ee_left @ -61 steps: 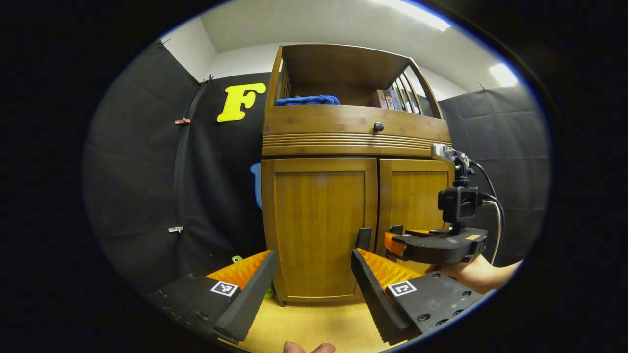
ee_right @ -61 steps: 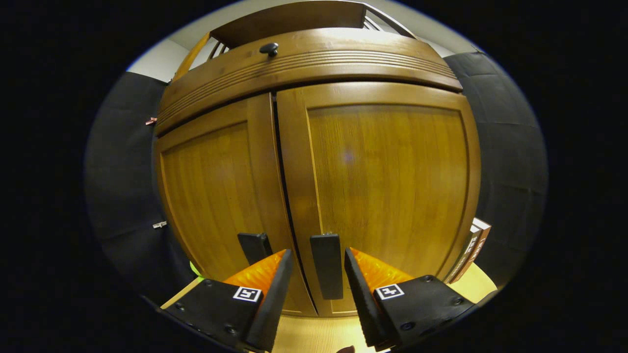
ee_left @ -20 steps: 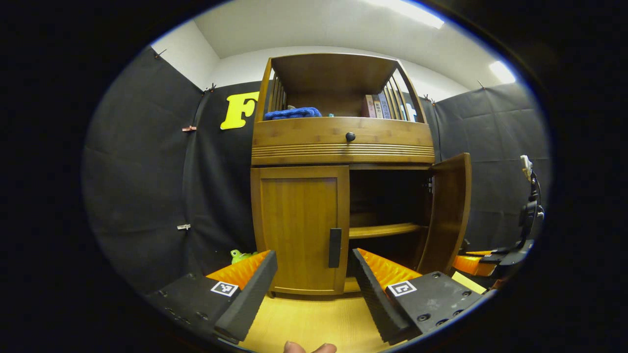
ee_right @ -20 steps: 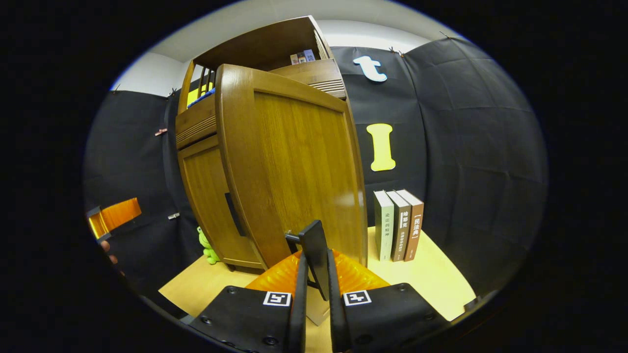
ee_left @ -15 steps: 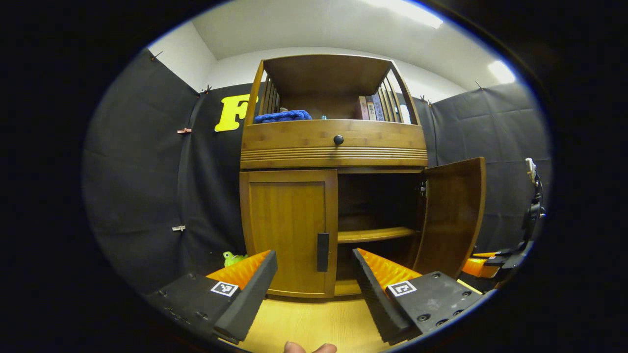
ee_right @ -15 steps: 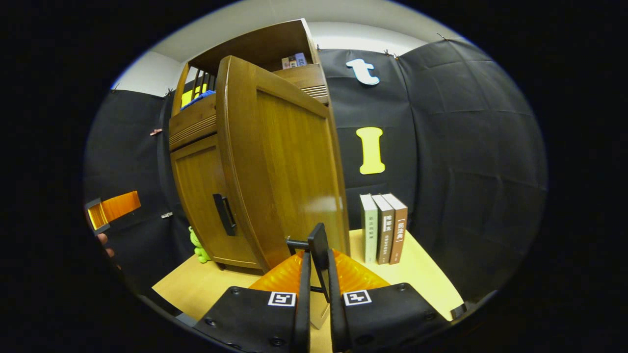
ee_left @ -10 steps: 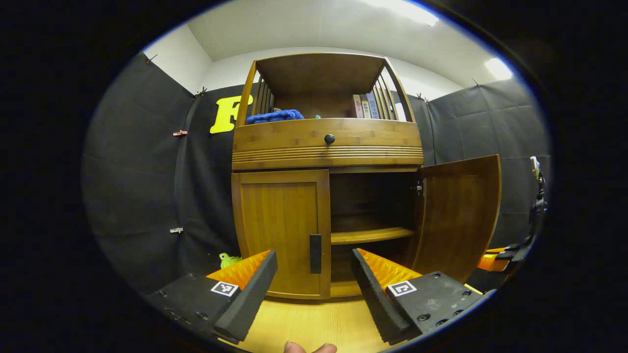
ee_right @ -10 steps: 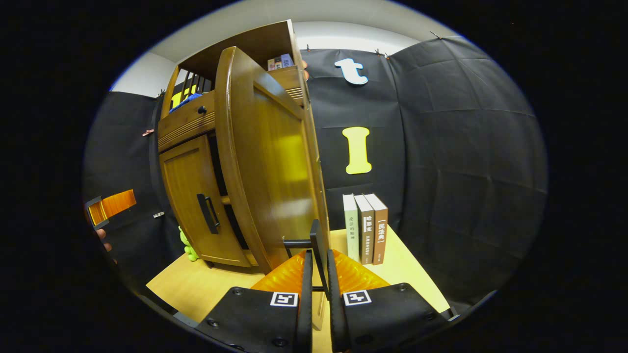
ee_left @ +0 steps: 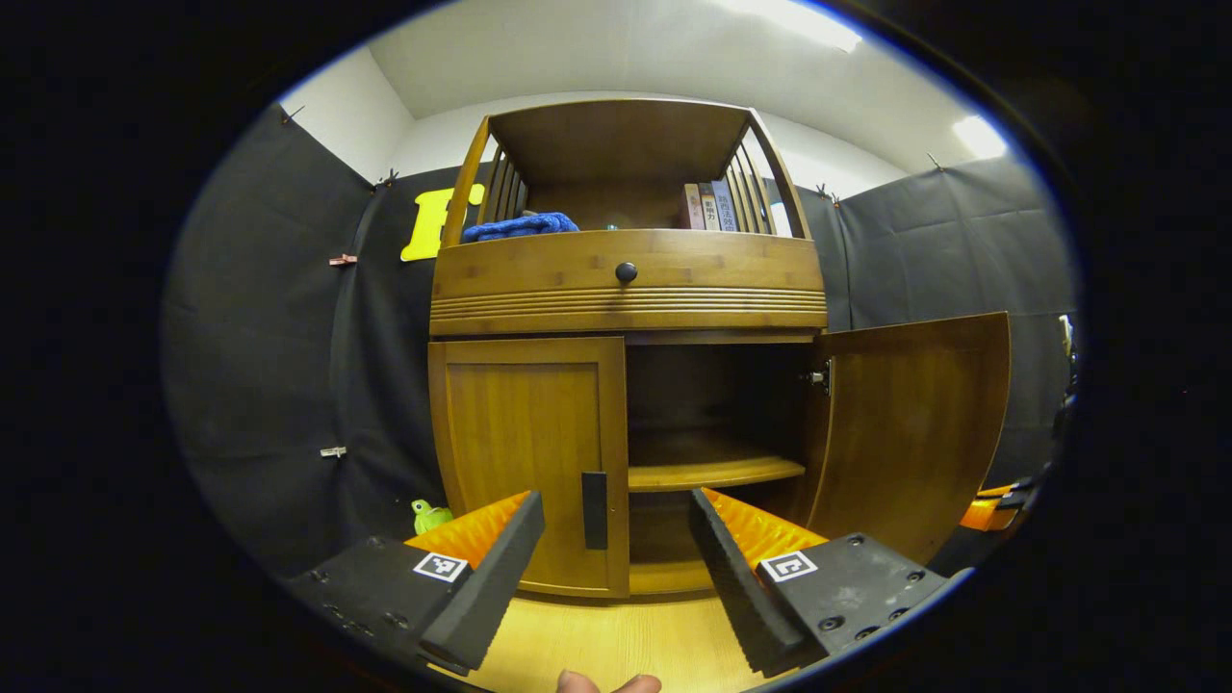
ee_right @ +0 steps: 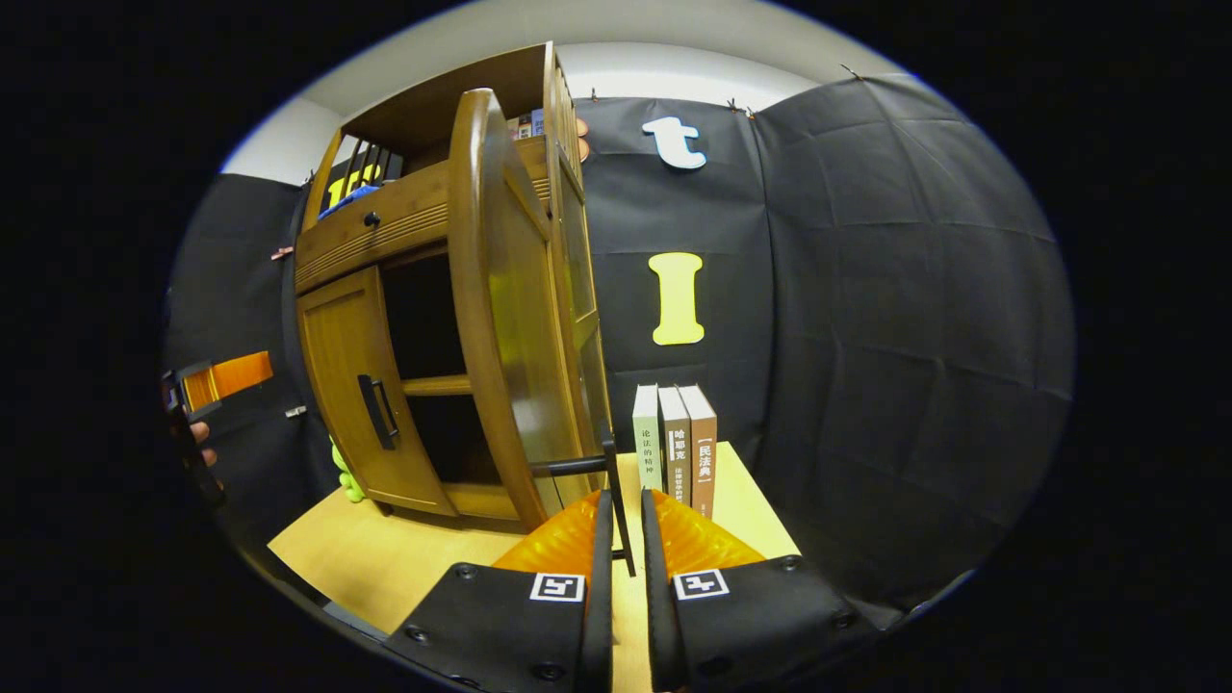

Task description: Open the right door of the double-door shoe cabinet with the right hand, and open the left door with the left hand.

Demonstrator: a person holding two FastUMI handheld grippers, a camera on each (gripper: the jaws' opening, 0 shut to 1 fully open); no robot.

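- On the light wooden tabletop [ee_left: 616, 630] stands the brown wooden double-door shoe cabinet [ee_left: 626, 284], so that's where the action is.
- Right gripper [ee_right: 624, 568] has its jaws squeezed narrow on the black bar handle [ee_right: 616, 500] of the right door [ee_left: 910, 428], which is swung wide open.
- Left gripper [ee_left: 616, 549] sits in front with jaws spread wide, holding nothing, apart from the cabinet.
- Left door [ee_left: 525, 452] is shut, and its black handle [ee_left: 594, 496] shows between the fingers.
- 3 upright books [ee_right: 676, 448] stand just beside the open door.
- Blue cloth [ee_left: 520, 226] lies on the top shelf.
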